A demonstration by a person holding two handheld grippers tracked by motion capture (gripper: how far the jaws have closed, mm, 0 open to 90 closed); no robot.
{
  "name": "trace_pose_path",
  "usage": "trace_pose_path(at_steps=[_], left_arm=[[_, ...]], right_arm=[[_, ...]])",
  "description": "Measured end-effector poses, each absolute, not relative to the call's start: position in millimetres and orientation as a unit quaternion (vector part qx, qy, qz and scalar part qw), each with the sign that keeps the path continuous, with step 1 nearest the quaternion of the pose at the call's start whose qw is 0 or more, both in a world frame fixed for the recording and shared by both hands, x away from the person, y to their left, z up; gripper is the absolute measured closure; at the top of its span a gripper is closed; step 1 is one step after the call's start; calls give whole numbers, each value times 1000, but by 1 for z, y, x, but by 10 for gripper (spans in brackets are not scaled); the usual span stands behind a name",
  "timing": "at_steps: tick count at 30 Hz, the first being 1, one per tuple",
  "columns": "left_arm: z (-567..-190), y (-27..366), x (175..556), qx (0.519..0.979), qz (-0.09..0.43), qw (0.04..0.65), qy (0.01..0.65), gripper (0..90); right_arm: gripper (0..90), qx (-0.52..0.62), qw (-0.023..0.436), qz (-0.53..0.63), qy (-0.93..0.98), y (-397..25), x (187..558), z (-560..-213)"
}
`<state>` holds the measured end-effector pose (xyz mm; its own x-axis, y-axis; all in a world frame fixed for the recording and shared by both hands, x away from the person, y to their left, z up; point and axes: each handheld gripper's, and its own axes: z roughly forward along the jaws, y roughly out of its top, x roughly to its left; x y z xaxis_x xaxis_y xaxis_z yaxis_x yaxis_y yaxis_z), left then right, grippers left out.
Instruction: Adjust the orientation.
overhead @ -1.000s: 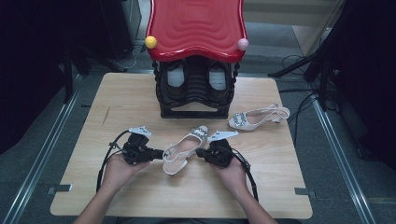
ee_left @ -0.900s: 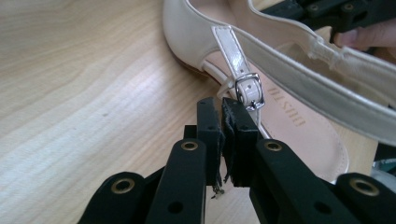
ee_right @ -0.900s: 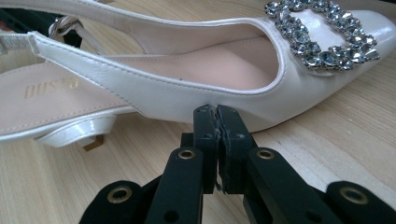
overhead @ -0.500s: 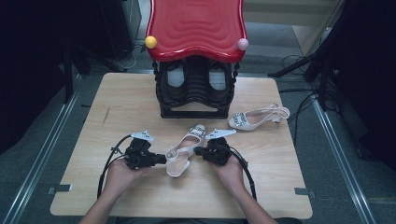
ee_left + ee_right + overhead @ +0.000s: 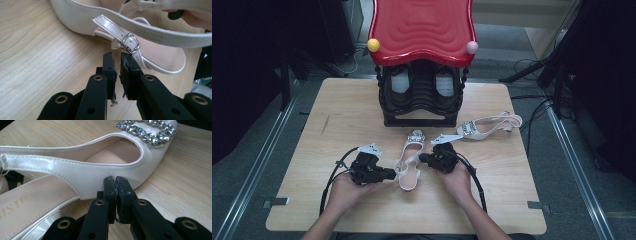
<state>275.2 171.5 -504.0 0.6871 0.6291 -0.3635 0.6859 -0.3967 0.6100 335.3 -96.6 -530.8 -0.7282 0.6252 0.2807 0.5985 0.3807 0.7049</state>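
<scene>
Two white slingback shoes lie on my tabletop [image 5: 337, 125]: the one I am working on, the near shoe [image 5: 410, 159], sits between my two tongs, toe pointing toward the black rack [image 5: 420, 97] with the red wavy top [image 5: 422, 27]; the far shoe [image 5: 487, 127] rests on its side to the right of the rack, well apart. My left tongs [image 5: 117, 66] sit just beside the heel end of the near shoe, their jaws nearly together with a thin gap showing, gripping nothing; the strap buckle [image 5: 131, 43] lies just past the tips. My right tongs [image 5: 115, 182] are pressed together, tips against the shoe's side wall below the rhinestone buckle [image 5: 147, 131]; I cannot tell whether they pinch its edge. In the high view the left tongs [image 5: 389, 173] and right tongs [image 5: 422, 159] flank the shoe's back half.
</scene>
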Motion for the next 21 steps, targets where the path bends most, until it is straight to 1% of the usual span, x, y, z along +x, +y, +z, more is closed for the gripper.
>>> trace_pose_path(at_steps=[4,7,13,19,21], left_arm=[[-498,180,277,829,-33,398,392,808],[-495,187,282,825,-22,400,398,776],[-492,198,293,820,-15,400,409,685],[-497,206,306,817,-15,395,420,544],[-498,208,309,815,-9,397,421,510]], right_arm=[[861,371,22,412,832,-104,333,-527],[852,376,32,414,828,-111,332,-525],[796,394,38,418,818,-130,328,-520],[644,403,48,426,809,-152,323,-520],[610,410,52,431,802,-161,322,-520]])
